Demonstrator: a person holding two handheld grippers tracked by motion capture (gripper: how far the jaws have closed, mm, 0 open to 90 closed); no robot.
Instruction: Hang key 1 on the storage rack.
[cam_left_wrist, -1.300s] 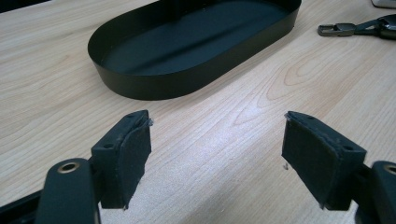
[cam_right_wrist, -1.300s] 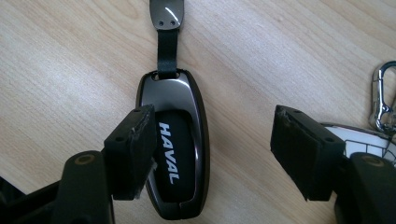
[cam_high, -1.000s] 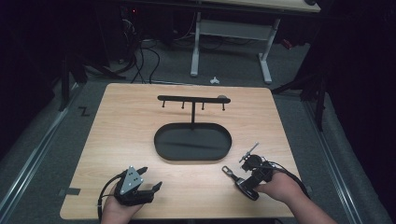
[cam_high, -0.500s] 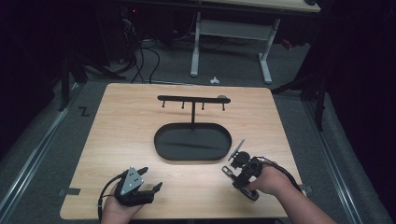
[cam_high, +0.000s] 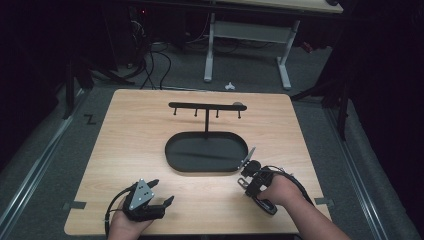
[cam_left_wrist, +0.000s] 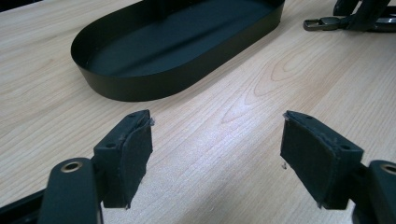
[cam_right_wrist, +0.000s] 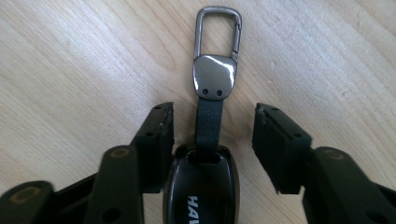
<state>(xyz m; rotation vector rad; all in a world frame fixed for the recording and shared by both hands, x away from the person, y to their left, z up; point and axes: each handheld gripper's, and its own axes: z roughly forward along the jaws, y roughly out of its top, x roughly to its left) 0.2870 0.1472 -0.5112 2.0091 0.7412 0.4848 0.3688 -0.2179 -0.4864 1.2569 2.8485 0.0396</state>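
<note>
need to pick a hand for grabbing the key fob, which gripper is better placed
Right. The right gripper already straddles the key fob, jaws closing in but not yet clamped. The left gripper sits open over bare table, far from it.

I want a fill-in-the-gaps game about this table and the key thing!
1. The key fob lies between the pads of the ____ tool.
2. A metal ____ ends the fob's strap.
3. The black tray has an ____ shape.
4. The left tool holds ____.

Missing words: right; clip; oval; nothing
</note>
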